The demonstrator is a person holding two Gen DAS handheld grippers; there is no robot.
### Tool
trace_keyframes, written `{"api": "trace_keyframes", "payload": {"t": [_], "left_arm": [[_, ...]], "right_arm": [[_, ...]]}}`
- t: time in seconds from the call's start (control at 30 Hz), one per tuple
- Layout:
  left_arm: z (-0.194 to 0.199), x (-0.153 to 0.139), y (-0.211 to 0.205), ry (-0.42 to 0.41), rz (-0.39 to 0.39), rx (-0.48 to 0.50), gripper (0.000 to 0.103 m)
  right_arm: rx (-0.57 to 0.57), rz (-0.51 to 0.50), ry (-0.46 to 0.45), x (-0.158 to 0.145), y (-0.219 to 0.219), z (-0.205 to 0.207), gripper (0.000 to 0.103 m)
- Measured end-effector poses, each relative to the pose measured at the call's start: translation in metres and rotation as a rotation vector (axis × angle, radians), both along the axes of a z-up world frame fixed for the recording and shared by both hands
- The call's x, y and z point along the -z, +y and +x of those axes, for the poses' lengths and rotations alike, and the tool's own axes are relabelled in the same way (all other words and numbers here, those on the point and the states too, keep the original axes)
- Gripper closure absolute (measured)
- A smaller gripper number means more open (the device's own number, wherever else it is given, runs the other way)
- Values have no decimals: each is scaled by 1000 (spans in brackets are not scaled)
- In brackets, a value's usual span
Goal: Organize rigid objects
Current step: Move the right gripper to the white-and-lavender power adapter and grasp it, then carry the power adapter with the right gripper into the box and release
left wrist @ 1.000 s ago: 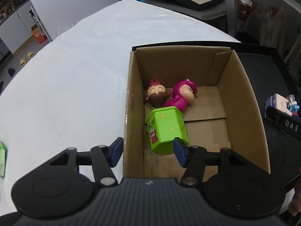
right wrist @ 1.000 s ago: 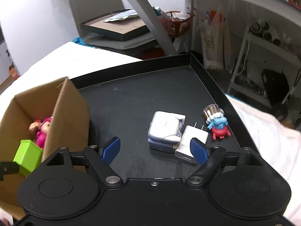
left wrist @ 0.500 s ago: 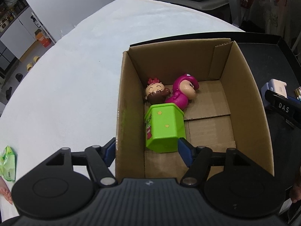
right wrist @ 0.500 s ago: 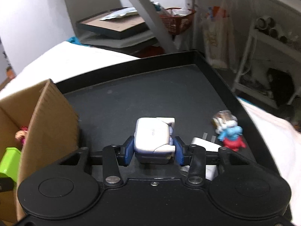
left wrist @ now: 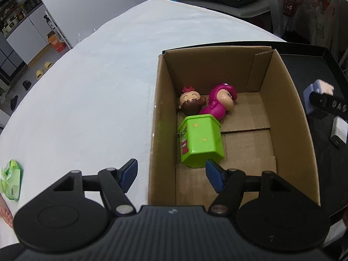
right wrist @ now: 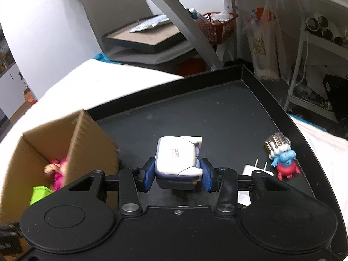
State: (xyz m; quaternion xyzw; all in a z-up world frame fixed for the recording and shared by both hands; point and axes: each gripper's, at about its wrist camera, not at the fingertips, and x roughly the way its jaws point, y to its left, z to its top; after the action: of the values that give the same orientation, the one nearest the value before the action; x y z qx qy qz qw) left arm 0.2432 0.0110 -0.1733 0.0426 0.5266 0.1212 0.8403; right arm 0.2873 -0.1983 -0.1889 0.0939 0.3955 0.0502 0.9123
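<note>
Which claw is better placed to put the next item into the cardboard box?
Right. The right claw is already clamped on the white-and-purple toy beside the cardboard box. The left claw hangs open and empty above the box's near end.

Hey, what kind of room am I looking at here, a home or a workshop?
Probably a workshop or storage room, not a home. Behind the white table stand a metal shelf of pipe sections, a red basket of supplies and grey cabinets.
</note>
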Motion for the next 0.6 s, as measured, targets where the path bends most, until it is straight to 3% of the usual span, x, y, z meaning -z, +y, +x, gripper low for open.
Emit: {"api": "trace_keyframes", "payload": {"t": [0.37,0.6], "left_arm": [[-6,-2,10,-34,-47,-1,35],[-5,1,12,-48,-49,-6,36]], "right_arm": [[-19,26,-76,-31,4,-7,61],[-51,-12,-117,-47,15,-13,61]]}}
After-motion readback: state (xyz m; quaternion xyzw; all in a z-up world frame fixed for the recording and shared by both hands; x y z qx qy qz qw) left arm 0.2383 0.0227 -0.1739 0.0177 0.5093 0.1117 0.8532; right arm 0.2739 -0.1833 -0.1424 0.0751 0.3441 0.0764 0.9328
